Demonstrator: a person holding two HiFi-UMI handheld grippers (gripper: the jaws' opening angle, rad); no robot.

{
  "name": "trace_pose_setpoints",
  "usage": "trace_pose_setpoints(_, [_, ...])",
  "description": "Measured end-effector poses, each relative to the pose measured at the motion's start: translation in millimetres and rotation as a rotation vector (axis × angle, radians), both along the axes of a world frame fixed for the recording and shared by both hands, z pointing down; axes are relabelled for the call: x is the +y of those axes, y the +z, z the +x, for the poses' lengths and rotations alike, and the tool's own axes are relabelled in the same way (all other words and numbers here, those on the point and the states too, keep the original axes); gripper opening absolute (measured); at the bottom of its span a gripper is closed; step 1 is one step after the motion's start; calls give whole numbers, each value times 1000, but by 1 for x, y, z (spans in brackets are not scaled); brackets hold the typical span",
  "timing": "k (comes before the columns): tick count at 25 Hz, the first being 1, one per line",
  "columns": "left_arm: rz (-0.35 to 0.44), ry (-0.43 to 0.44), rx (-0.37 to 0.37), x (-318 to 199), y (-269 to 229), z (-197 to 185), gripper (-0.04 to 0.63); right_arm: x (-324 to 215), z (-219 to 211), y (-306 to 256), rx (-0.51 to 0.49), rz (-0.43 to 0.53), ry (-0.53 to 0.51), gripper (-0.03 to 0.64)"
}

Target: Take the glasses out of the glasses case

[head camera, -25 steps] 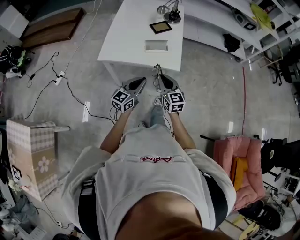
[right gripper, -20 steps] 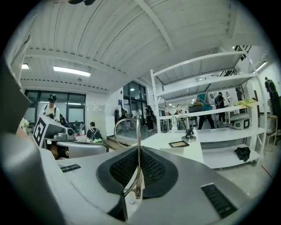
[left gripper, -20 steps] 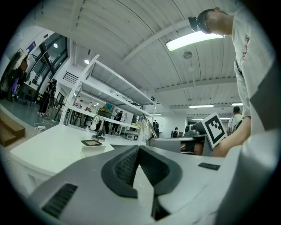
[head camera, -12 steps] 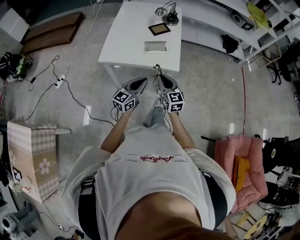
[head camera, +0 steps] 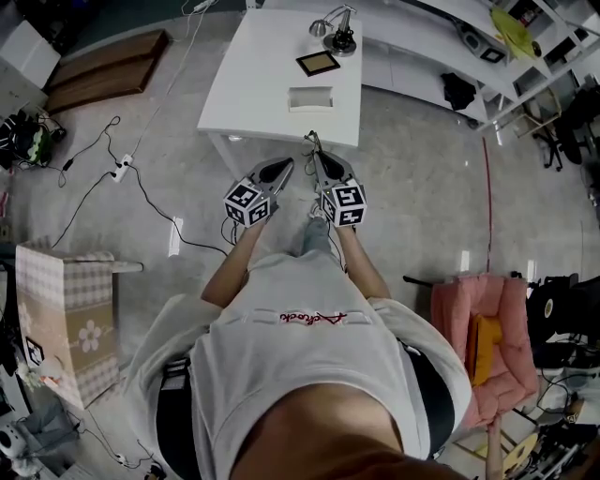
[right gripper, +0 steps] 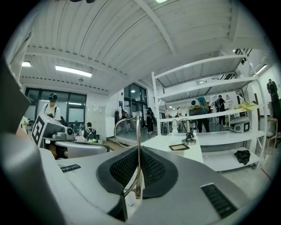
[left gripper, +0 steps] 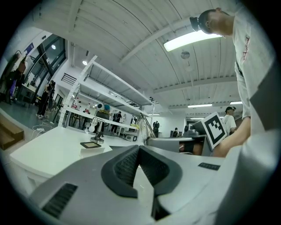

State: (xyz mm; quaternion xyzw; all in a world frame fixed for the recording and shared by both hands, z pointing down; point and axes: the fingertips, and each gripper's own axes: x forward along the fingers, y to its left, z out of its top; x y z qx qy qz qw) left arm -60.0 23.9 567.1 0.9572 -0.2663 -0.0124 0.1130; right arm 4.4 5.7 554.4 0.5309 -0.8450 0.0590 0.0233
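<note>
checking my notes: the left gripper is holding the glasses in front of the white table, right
Not quite: the right gripper holds the glasses, jaws closed on the thin frame, as the right gripper view shows. The left gripper has nothing between its closed jaws. The white table does stand in front.

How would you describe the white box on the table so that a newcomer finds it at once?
Find the white table in front of the person. Of three things on it, the white box lies nearest that person. Unlike the dark square frame and the silver lamp beyond it, it is low, oblong and white like the tabletop.
</note>
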Motion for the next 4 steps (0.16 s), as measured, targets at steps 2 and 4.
trace_pose_setpoints(2, [2, 2, 1, 1, -1, 1, -9, 1, 1, -2, -1, 3, 0, 20])
trace_pose_setpoints(4, [3, 4, 1, 2, -2, 3, -9, 1, 2, -2, -2, 4, 1, 20])
